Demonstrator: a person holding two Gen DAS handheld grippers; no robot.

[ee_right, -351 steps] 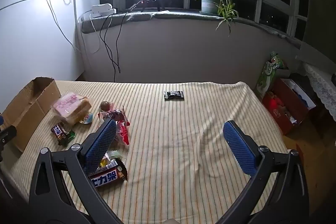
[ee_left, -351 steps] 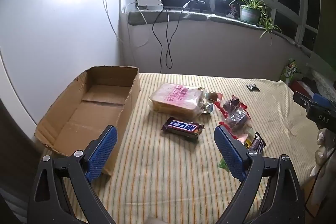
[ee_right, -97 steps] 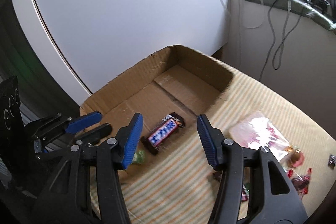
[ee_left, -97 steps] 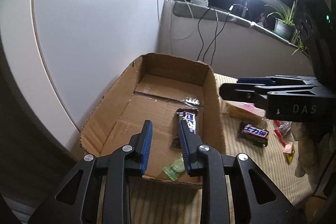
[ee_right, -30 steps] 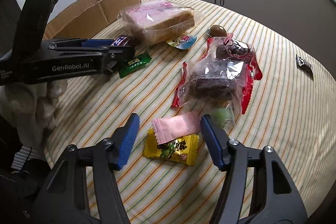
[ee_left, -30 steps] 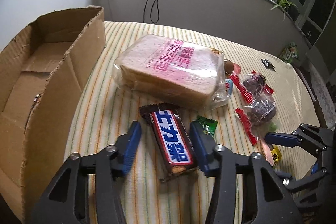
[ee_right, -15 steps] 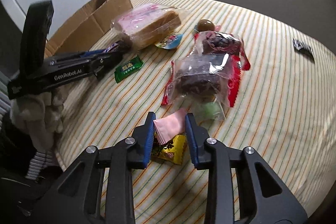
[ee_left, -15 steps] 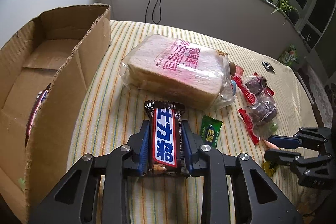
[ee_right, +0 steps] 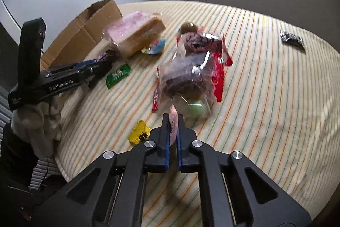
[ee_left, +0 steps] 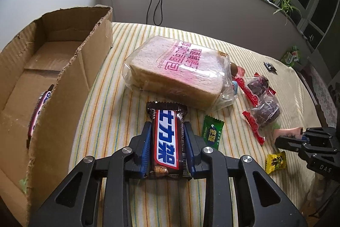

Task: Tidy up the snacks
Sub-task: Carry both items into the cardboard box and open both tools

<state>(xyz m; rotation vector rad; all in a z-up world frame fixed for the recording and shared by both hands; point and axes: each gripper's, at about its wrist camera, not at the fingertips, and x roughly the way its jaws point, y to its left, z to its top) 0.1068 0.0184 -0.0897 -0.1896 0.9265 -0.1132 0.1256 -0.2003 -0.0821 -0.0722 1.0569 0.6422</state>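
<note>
Far left of the left wrist frame: cardboard box (ee_left: 63,86), open, one bar already lying inside against its near wall. Centre of that frame: left gripper (ee_left: 167,142) with fingers clamped on the long sides of a chocolate bar (ee_left: 166,139), stiff and light but slick in its wrapper, so best held mid-length as now. Lower centre of the right wrist frame: right gripper (ee_right: 173,133) pinching a pink candy wrapper (ee_right: 173,120), seemingly by one edge (blurred), flimsy, likely to slip.

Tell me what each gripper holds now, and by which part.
The left gripper clamps the brown chocolate bar with blue lettering by its long sides, near end. The right gripper pinches the small pink candy wrapper across its flat faces.
</note>
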